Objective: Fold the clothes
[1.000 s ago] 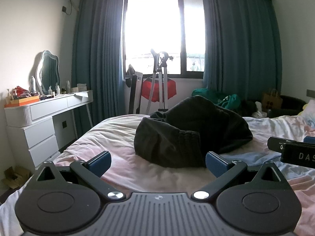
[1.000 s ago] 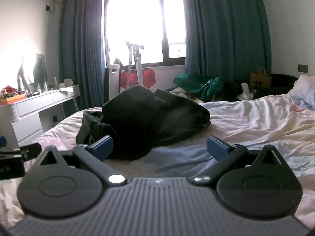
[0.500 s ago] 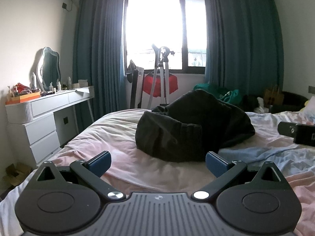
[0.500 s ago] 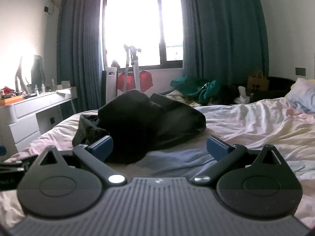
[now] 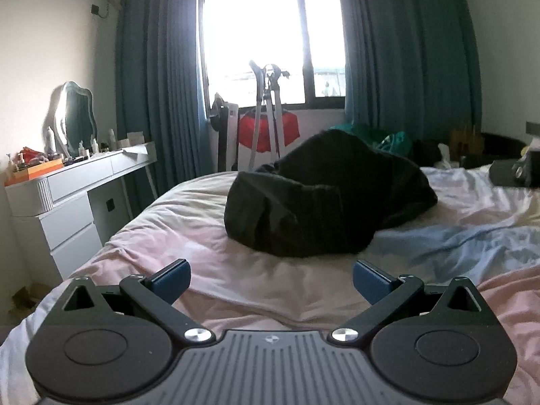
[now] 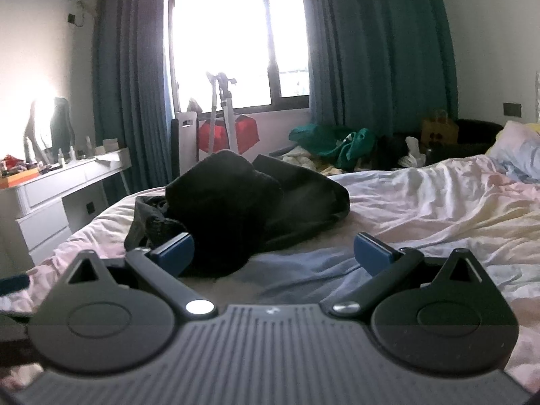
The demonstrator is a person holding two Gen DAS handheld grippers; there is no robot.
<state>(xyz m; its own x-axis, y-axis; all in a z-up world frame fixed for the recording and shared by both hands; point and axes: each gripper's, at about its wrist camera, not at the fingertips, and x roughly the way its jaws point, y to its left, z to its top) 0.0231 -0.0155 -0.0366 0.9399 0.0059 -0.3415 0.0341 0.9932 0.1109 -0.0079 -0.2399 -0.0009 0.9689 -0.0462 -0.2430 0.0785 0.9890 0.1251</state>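
Garment [image 5: 324, 202]: 1 dark heap on bed [image 5: 189, 236]; L gripper [image 5: 270, 278] & R gripper [image 6: 273, 249] both wide, empty.

Each gripper, left [image 5: 270, 280] and right [image 6: 274, 253], has a ribbed grey body, black disc-capped arms, silver pivot screws and blue pads [image 5: 170, 278].

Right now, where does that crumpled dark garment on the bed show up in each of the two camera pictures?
Left wrist view: the dark garment lies heaped mid-picture, slightly right of centre, beyond the open left gripper.
Right wrist view: the dark garment sits left of centre, just past the open right gripper.
Shared landmark: the bright window between blue curtains, behind the garment in both.
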